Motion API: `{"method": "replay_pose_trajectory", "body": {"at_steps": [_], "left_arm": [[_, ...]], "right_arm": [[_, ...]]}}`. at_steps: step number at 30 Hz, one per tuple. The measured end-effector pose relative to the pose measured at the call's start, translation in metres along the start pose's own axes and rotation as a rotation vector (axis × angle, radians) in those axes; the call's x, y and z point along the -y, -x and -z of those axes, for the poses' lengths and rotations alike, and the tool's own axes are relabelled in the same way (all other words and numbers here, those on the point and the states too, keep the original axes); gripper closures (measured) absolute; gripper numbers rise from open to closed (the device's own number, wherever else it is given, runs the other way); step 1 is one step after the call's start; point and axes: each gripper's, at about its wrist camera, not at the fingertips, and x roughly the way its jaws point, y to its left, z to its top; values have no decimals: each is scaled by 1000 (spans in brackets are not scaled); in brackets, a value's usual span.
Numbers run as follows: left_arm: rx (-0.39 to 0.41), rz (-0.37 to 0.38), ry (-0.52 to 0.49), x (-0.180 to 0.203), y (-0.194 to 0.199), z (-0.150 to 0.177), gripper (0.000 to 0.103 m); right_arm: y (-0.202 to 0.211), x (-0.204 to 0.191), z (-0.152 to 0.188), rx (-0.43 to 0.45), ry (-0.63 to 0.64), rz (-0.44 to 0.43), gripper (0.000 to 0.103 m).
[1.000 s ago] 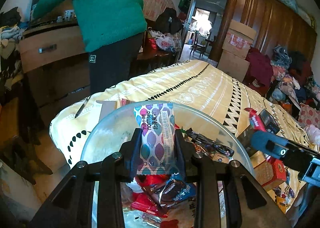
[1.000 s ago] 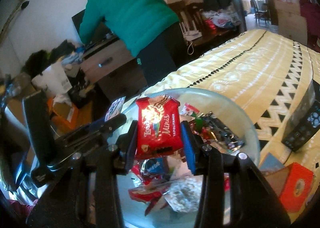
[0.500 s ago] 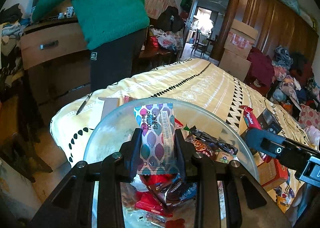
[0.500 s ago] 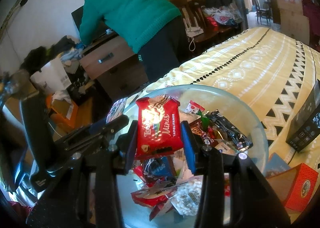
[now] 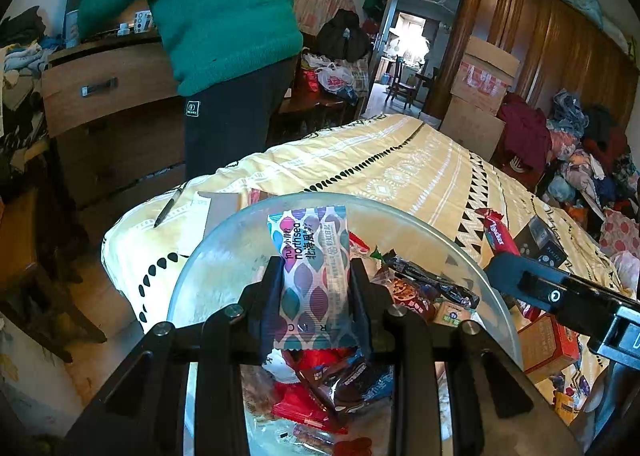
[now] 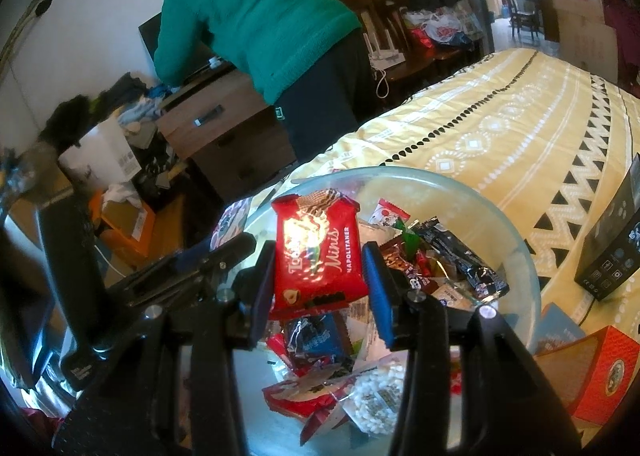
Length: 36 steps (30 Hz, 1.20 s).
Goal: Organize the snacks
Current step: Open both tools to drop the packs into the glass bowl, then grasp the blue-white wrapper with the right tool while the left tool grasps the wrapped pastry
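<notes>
Cluttered bedroom. Bed with yellow patterned cover (image 5: 400, 171) filled middle. Brown wooden chest of drawers (image 5: 108, 95) stood against white wall (image 6: 80, 27) at left, person in green fleece jumper (image 5: 216, 7) bent over it. Long dark wooden wardrobe (image 5: 540, 47) ran along right side, brown cardboard boxes (image 5: 480, 91) stacked before it, heap of clothes (image 5: 580, 159) beside. Open doorway (image 5: 412, 55) at back showed bright daylit room with chair.
</notes>
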Motion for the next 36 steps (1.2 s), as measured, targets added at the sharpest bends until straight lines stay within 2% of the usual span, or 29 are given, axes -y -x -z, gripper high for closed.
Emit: {"method": "replay_pose_trajectory", "body": {"at_steps": [5, 9, 12, 14, 17, 18, 20, 29, 33, 36], "left_arm": [[-13, -14, -5, 1, -4, 1, 69], [-15, -30, 1, -1, -5, 2, 66], [-20, -40, 4, -3, -6, 3, 64], [-15, -56, 6, -6, -6, 3, 50], [9, -92, 11, -8, -3, 3, 34], [18, -101, 11, -8, -1, 3, 32], [31, -117, 9, -7, 0, 2, 27], [45, -126, -31, 14, 10, 3, 25], [66, -80, -60, 32, 24, 10, 25], [59, -23, -92, 54, 29, 19, 25]], "right_arm": [[-1, 1, 0, -3, -14, 0, 53], [0, 1, 3, 1, -19, 5, 38], [2, 0, 4, 3, -23, 7, 36], [4, 0, 6, 6, -30, 8, 33], [10, -1, 10, 15, -38, 18, 19], [13, -1, 12, 20, -38, 24, 14], [17, -3, 15, 28, -28, 35, 13], [51, -11, 34, 66, -2, 43, 12], [81, -9, 69, 88, 16, 64, 12], [105, 10, 110, 93, -15, 147, 12]]}}
